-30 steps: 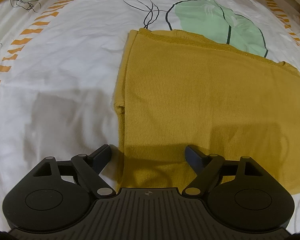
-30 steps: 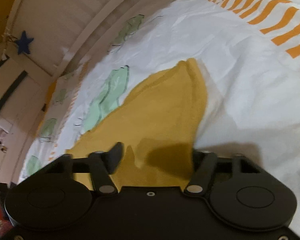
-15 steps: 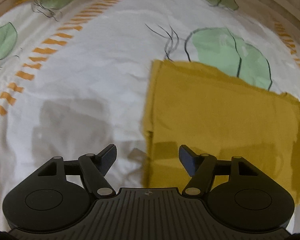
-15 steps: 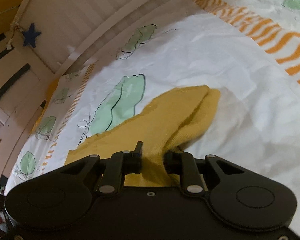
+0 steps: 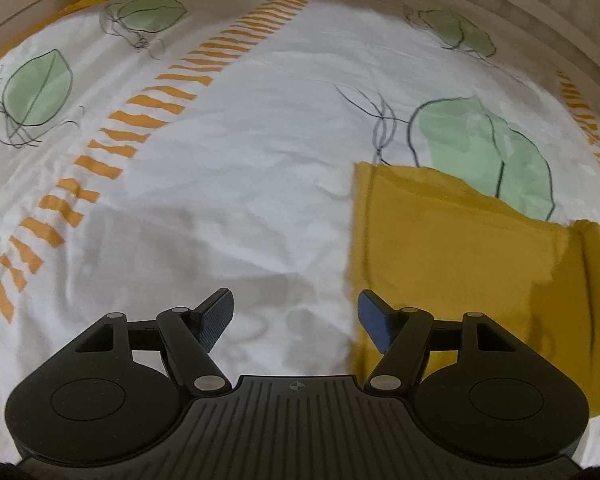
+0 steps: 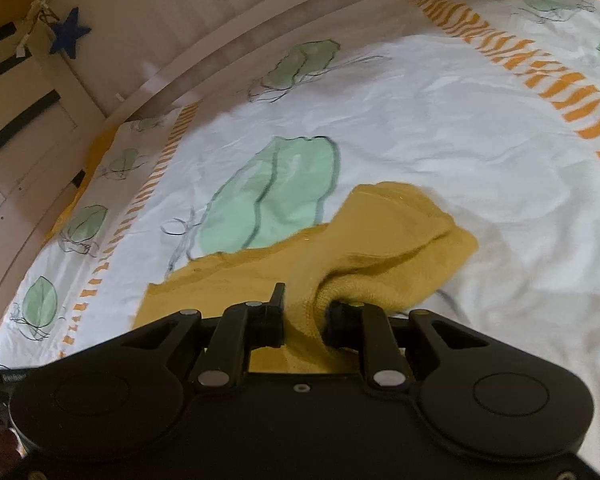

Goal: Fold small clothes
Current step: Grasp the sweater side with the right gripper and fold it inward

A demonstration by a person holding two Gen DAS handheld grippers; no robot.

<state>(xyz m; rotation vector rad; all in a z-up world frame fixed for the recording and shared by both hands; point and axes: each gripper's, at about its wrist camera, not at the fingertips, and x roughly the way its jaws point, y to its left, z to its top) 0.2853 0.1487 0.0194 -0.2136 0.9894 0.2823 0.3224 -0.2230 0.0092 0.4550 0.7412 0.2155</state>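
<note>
1. Work surface: a white bed sheet printed with green leaves and orange dashed bands. No container shows in either view; the only item lying on the sheet is 1 mustard-yellow knit garment.
2. Garment position, left wrist view: it lies flat at the right of the frame, with its straight left edge running toward the camera and passing just beside the right finger of the left gripper. Its far edge overlaps the lower part of a large green leaf print.
3. Left gripper: the 2 fingers stand wide apart with only bare sheet between them. Nothing is held.
4. Right gripper: the 2 fingers are closed tight on a bunched fold of the garment. The gripped corner is raised off the sheet and curls over itself; the rest of the garment lies flat to the left.
5. Hidden or unclear: the near part of the garment is covered by each gripper body. A small dark shape at the right border of the left wrist view cannot be identified. Both views are slightly blurred.
6. Edges: a pale slatted bed frame borders the far side of the sheet. A blue star hangs at upper left.
7. Open room: a large bare area of sheet lies left of the garment in the left wrist view, and right of it in the right wrist view.
</note>
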